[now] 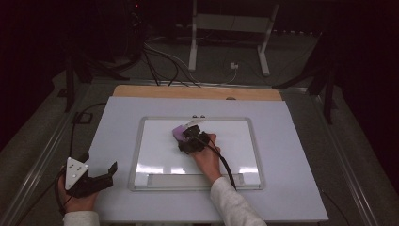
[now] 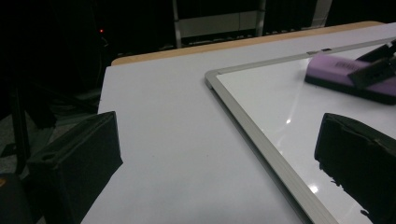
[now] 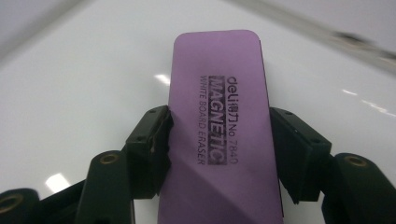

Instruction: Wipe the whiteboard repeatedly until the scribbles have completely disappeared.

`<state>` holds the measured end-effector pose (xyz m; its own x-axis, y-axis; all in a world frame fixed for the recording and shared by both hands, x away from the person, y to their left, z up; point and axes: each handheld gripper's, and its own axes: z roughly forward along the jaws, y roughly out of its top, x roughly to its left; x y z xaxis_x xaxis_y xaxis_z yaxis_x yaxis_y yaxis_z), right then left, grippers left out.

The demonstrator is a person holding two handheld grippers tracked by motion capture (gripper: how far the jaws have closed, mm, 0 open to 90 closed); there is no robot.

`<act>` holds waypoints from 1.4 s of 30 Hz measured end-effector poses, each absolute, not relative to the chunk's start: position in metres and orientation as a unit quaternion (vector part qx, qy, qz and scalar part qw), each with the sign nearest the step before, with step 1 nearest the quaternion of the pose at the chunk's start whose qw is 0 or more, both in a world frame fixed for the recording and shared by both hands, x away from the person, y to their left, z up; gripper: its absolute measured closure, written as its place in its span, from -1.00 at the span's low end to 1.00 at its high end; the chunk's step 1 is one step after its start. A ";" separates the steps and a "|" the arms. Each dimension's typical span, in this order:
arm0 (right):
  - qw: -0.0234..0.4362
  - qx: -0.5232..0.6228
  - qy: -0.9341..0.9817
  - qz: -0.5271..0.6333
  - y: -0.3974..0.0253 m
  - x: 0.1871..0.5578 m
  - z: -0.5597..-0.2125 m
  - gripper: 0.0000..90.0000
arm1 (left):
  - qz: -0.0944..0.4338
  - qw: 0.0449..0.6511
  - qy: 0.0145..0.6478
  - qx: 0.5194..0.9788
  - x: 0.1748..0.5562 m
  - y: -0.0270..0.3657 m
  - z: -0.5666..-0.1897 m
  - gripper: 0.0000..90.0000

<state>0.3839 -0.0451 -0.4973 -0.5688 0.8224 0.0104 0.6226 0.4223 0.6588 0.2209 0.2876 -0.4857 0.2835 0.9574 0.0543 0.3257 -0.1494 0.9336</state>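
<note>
Two fingers (image 3: 152, 149) of the right gripper (image 3: 219, 154) clamp the light, stiff eraser's (image 3: 224, 121) long sides; left gripper (image 1: 96, 179) gapes wide.

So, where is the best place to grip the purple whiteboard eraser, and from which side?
Across its two long side edges, near one end, coming from above. The purple whiteboard eraser lies flat on the whiteboard, and the right claw already pinches it this way.
</note>
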 end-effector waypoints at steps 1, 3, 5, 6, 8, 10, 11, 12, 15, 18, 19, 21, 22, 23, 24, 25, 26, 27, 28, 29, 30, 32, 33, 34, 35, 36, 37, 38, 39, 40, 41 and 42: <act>0.163 0.449 0.823 0.309 -0.049 0.386 -0.497 -0.08 | 0.357 0.442 0.480 0.668 0.221 0.288 -0.486 -0.97; 0.156 0.459 0.817 0.311 -0.054 0.389 -0.497 -0.08 | 0.357 0.441 0.479 0.670 0.221 0.287 -0.486 -0.97; 0.153 0.444 0.825 0.314 -0.052 0.386 -0.497 -0.08 | 0.356 0.439 0.478 0.672 0.222 0.286 -0.486 -0.97; 0.142 0.433 0.830 0.320 -0.049 0.384 -0.497 -0.09 | 0.356 0.439 0.477 0.673 0.222 0.286 -0.486 -0.97; 0.126 0.403 0.844 0.331 -0.042 0.380 -0.498 -0.09 | 0.356 0.439 0.477 0.673 0.222 0.285 -0.486 -0.97; 0.136 0.395 0.848 0.326 -0.039 0.378 -0.498 -0.09 | 0.358 0.440 0.478 0.671 0.221 0.286 -0.486 -0.97; 0.135 0.405 0.844 0.325 -0.040 0.380 -0.498 -0.08 | 0.358 0.440 0.479 0.670 0.221 0.286 -0.485 -0.97; 0.150 0.421 0.837 0.317 -0.042 0.382 -0.497 -0.08 | 0.358 0.441 0.479 0.670 0.221 0.287 -0.485 -0.97; 0.157 0.453 0.821 0.309 -0.050 0.391 -0.497 -0.08 | 0.357 0.441 0.480 0.669 0.221 0.287 -0.486 -0.97; 0.145 0.431 0.832 0.318 -0.046 0.388 -0.497 -0.09 | 0.356 0.439 0.478 0.672 0.222 0.286 -0.486 -0.97; 0.136 0.418 0.837 0.324 -0.043 0.386 -0.498 -0.08 | 0.356 0.439 0.478 0.672 0.222 0.286 -0.486 -0.97; 0.145 0.405 0.843 0.323 -0.039 0.384 -0.498 -0.09 | 0.358 0.440 0.477 0.671 0.221 0.286 -0.486 -0.97; 0.142 0.406 0.843 0.322 -0.039 0.385 -0.498 -0.08 | 0.358 0.440 0.478 0.671 0.221 0.286 -0.485 -0.97; 0.148 0.413 0.840 0.321 -0.041 0.386 -0.498 -0.08 | 0.358 0.441 0.478 0.670 0.221 0.287 -0.485 -0.97; 0.164 0.425 0.833 0.313 -0.043 0.387 -0.497 -0.08 | 0.357 0.441 0.480 0.669 0.221 0.287 -0.486 -0.97; 0.167 0.437 0.828 0.310 -0.045 0.389 -0.497 -0.08 | 0.357 0.441 0.480 0.668 0.221 0.287 -0.486 -0.97; 0.161 0.442 0.825 0.312 -0.046 0.390 -0.497 -0.08 | 0.357 0.441 0.480 0.669 0.221 0.287 -0.486 -0.97; 0.165 0.438 0.827 0.311 -0.045 0.389 -0.497 -0.08 | 0.356 0.441 0.480 0.669 0.221 0.287 -0.486 -0.97; 0.158 0.424 0.834 0.316 -0.042 0.387 -0.498 -0.09 | 0.356 0.440 0.479 0.671 0.222 0.286 -0.486 -0.97; 0.142 0.408 0.842 0.323 -0.040 0.385 -0.498 -0.09 | 0.356 0.439 0.478 0.672 0.222 0.286 -0.486 -0.97; 0.136 0.394 0.849 0.326 -0.037 0.383 -0.498 -0.09 | 0.356 0.439 0.478 0.672 0.222 0.285 -0.486 -0.97; 0.143 0.384 0.854 0.320 -0.034 0.382 -0.497 -0.09 | 0.358 0.441 0.477 0.671 0.221 0.285 -0.486 -0.97; 0.143 0.393 0.851 0.318 -0.035 0.384 -0.497 -0.08 | 0.358 0.440 0.478 0.671 0.221 0.286 -0.485 -0.97; 0.158 0.407 0.845 0.310 -0.038 0.386 -0.496 -0.08 | 0.358 0.441 0.478 0.669 0.220 0.286 -0.485 -0.97; 0.166 0.423 0.837 0.306 -0.042 0.388 -0.496 -0.08 | 0.358 0.441 0.479 0.669 0.221 0.287 -0.485 -0.97; 0.156 0.436 0.831 0.309 -0.045 0.391 -0.497 -0.08 | 0.357 0.441 0.480 0.668 0.221 0.287 -0.486 -0.97; 0.150 0.438 0.829 0.313 -0.047 0.391 -0.497 -0.08 | 0.356 0.441 0.481 0.669 0.221 0.287 -0.486 -0.97; 0.153 0.431 0.833 0.312 -0.045 0.390 -0.497 -0.09 | 0.356 0.440 0.480 0.670 0.222 0.287 -0.487 -0.97; 0.143 0.417 0.840 0.317 -0.043 0.388 -0.497 -0.09 | 0.356 0.439 0.478 0.672 0.222 0.287 -0.487 -0.97; 0.131 0.401 0.848 0.322 -0.040 0.386 -0.497 -0.09 | 0.356 0.439 0.478 0.673 0.222 0.286 -0.486 -0.97; 0.137 0.391 0.853 0.318 -0.037 0.383 -0.496 -0.08 | 0.356 0.439 0.478 0.672 0.222 0.286 -0.486 -0.97; 0.141 0.387 0.855 0.316 -0.036 0.383 -0.496 -0.08 | 0.357 0.440 0.478 0.671 0.222 0.285 -0.486 -0.97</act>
<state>0.3833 -0.0358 -0.4962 -0.6603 0.7510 0.0035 0.5729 0.5006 0.6490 0.2216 0.2854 -0.4858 0.2884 0.9557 0.0585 0.3267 -0.1557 0.9322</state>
